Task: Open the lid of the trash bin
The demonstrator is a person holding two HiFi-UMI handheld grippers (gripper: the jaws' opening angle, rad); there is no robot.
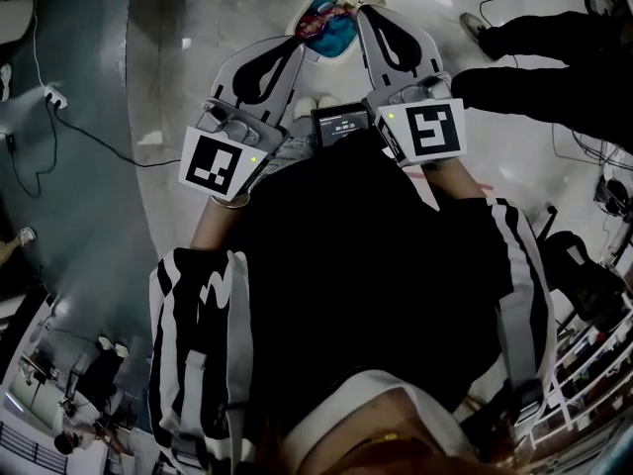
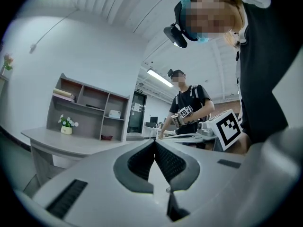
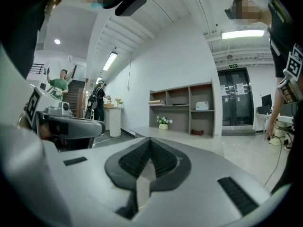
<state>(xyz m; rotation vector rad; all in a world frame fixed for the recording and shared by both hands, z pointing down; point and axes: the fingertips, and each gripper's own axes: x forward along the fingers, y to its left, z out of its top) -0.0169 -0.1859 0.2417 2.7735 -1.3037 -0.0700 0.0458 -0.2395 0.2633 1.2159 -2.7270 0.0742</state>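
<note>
Head view first: the left gripper (image 1: 292, 49), pale grey with black pads, and the matching right gripper (image 1: 371, 18) are held side by side in front of the person's black, white-striped top (image 1: 376, 265), both pointing away from the body. Each carries its black-and-white marker cube, left (image 1: 223, 163) and right (image 1: 432, 130). Between the two handles sits a small black device with a lit screen (image 1: 341, 125).

And there's the target: the small white trash bin (image 1: 326, 23) stands on the pale glossy floor (image 1: 198, 28), just beyond the tips and framed between them. Blue lining and something red show in its mouth. Whether the pale piece at its far rim is the lid, I cannot tell. Neither gripper touches it.

In the left gripper view, the left gripper (image 2: 155, 143) has its ribbed black fingers (image 2: 175, 164) pressed tip to tip with nothing held. Beyond it are a grey open shelf unit (image 2: 85, 108), a small potted plant (image 2: 66, 124) and a second person in black (image 2: 189, 105).

The right gripper view shows the same: the right gripper (image 3: 150, 141) has its fingers (image 3: 135, 160) meeting at the tips, empty, aimed at another shelf unit (image 3: 184, 108) along the white wall.
</note>
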